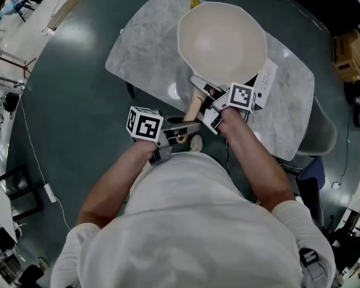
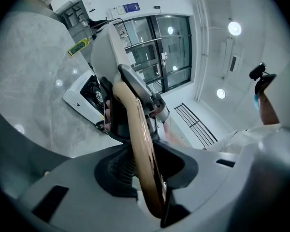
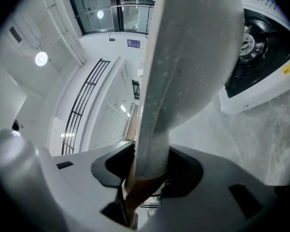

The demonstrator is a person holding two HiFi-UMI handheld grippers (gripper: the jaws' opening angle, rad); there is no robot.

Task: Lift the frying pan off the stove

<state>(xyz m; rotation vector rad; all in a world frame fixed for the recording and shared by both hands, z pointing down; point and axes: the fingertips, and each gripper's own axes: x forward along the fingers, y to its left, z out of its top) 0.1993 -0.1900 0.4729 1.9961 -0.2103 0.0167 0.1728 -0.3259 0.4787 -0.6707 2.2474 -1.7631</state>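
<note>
The fingers of the left gripper are clamped on the wooden handle of the frying pan, near the handle's free end, with the wood running upright between them. The fingers of the right gripper are closed on the grey neck where the handle meets the pan, just ahead of the left pair. Beyond both grips the cream bowl of the pan hangs over the white stove, and the left gripper view shows a gap between them. The stove sits on the marble worktop.
</note>
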